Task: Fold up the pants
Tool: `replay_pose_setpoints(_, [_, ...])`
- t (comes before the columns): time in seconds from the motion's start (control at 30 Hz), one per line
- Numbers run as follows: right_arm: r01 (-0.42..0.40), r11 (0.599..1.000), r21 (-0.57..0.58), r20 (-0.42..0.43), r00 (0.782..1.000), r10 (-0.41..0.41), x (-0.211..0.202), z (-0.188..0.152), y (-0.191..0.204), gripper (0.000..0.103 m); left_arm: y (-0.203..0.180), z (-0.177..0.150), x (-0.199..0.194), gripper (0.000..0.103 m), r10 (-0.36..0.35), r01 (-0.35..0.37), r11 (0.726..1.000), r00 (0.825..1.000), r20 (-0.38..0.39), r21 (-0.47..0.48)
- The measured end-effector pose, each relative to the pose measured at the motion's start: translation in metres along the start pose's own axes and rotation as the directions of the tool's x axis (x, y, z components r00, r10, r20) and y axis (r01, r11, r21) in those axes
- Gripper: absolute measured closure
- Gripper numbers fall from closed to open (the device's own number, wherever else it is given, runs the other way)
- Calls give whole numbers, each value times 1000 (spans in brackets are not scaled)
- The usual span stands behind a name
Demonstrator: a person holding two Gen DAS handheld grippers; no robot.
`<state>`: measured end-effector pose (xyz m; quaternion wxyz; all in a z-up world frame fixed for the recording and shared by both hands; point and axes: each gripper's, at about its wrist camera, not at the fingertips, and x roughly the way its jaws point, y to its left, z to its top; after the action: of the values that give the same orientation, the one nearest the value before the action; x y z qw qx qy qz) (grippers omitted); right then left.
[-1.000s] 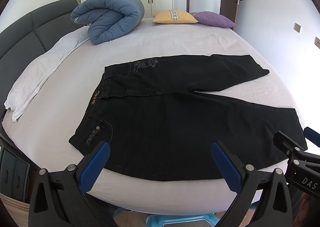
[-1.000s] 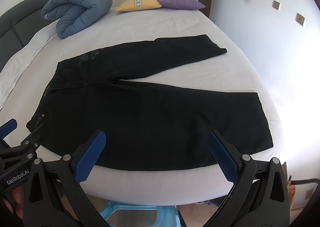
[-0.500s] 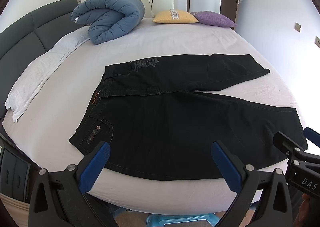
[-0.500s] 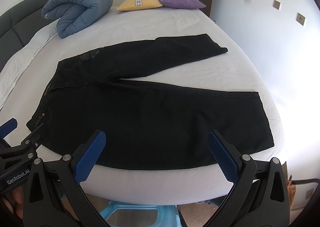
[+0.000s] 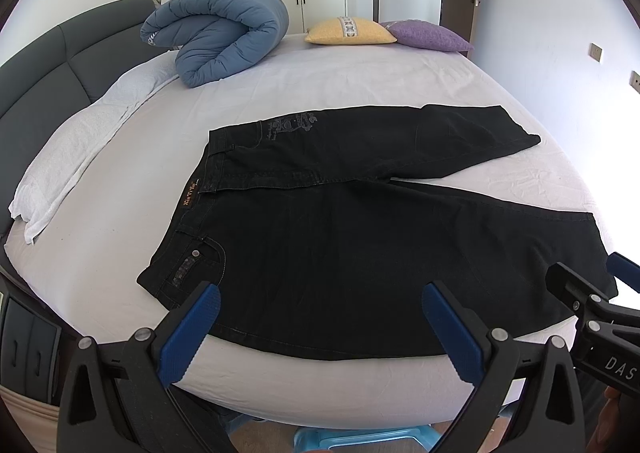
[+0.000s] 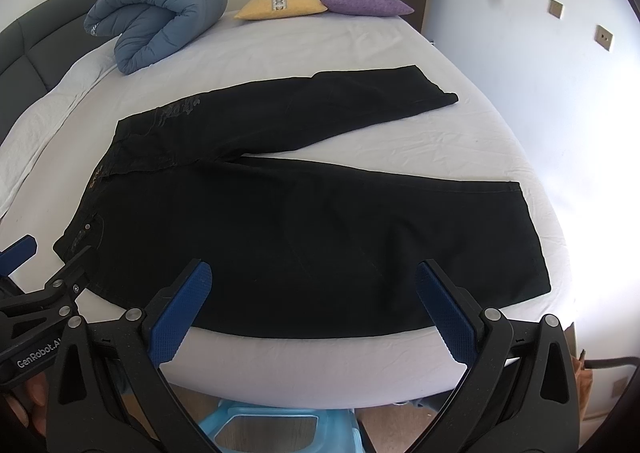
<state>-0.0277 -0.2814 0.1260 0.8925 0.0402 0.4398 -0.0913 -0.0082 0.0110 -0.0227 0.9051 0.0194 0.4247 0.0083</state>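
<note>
Black denim pants (image 5: 360, 237) are laid flat on the white bed (image 5: 360, 73), waistband toward the grey headboard (image 5: 60, 65) side and the two legs spread apart in a V. No fold is seen yet, so the task is judged to be at its very start: the legs remain to be brought together and the length doubled over. The left gripper (image 5: 320, 317) is held near the waist end, the right gripper (image 6: 312, 293) over the near leg; both are held wide apart, with nothing gripped.

left claw (image 5: 320, 327) agape, right claw (image 6: 314, 303) agape
</note>
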Motion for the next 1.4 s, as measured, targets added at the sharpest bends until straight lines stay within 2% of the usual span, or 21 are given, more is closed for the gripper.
replay_pose_setpoints(0.23, [-10, 1000, -11, -14, 1000, 9, 8, 4, 5, 0, 4, 3, 8, 0, 0, 0, 1000, 1000, -4, 4])
replay_pose_setpoints(0.33, [-37, 999, -15, -8, 999, 37, 11, 8, 7, 0, 4, 7, 10, 0, -18, 18, 1000, 1000, 8, 18])
replay_pose_setpoints(0.4, [-63, 998, -15, 25, 998, 63, 9, 13, 8, 0, 5, 9, 19, 0, -46, 48, 998, 999, -26, 40])
replay_pose_setpoints(0.5, [-104, 994, -33, 154, 982, 108, -3, 23, 11, 0, 10, 10, 34, 0, -148, 152, 988, 984, -100, 26])
replay_pose_setpoints(0.53, [-112, 993, -48, 203, 972, 120, -7, 26, 12, 0, 13, 8, 39, 0, -165, 167, 986, 980, -107, 7])
replay_pose_setpoints(0.6, [-136, 986, -95, 265, 952, 156, -9, 33, 17, 0, 19, 5, 40, 0, -130, 130, 991, 991, -44, -5])
replay_pose_setpoints(0.63, [-142, 982, -124, 276, 946, 172, -7, 38, 21, 0, 19, 4, 40, 0, -94, 95, 995, 995, -19, 31])
replay_pose_setpoints(0.7, [-139, 975, -175, 280, 942, 185, 1, 47, 26, 0, 19, 6, 48, 0, -44, 47, 996, 998, -46, 73])
replay_pose_setpoints(0.77, [-162, 965, -205, 283, 934, 217, 12, 58, 29, 0, 29, 12, 63, 0, -36, 40, 998, 995, -91, 44])
replay_pose_setpoints(0.83, [-201, 953, -225, 297, 917, 264, 22, 69, 29, 0, 50, 24, 82, 0, -44, 40, 999, 991, -126, -34])
replay_pose_setpoints(0.9, [-225, 939, -259, 308, 902, 301, 35, 86, 29, 0, 65, 42, 103, 0, -49, 46, 998, 992, -117, -31])
replay_pose_setpoints(0.97, [-238, 923, -301, 286, 901, 326, 54, 104, 33, 0, 78, 67, 126, 0, -16, 17, 1000, 996, -93, 6])
replay_pose_setpoints(1.07, [-277, 891, -358, 229, 900, 372, 86, 134, 36, 0, 97, 116, 164, 0, -36, 42, 995, 997, -66, 93])
replay_pose_setpoints(1.2, [-337, 821, -460, 150, 882, 446, 128, 171, 46, 2, 121, 187, 227, 0, -78, 101, 966, 991, -105, 236])
replay_pose_setpoints(1.27, [-341, 792, -506, 112, 885, 453, 149, 188, 50, 10, 129, 215, 257, 5, -57, 98, 950, 988, -144, 296])
replay_pose_setpoints(1.33, [-393, 749, -534, 31, 876, 482, 177, 211, 53, 34, 134, 239, 288, 9, -84, 153, 929, 974, -212, 336])
replay_pose_setpoints(1.4, [-443, 720, -534, -33, 862, 506, 202, 230, 57, 43, 134, 253, 314, 20, -104, 204, 913, 954, -280, 355])
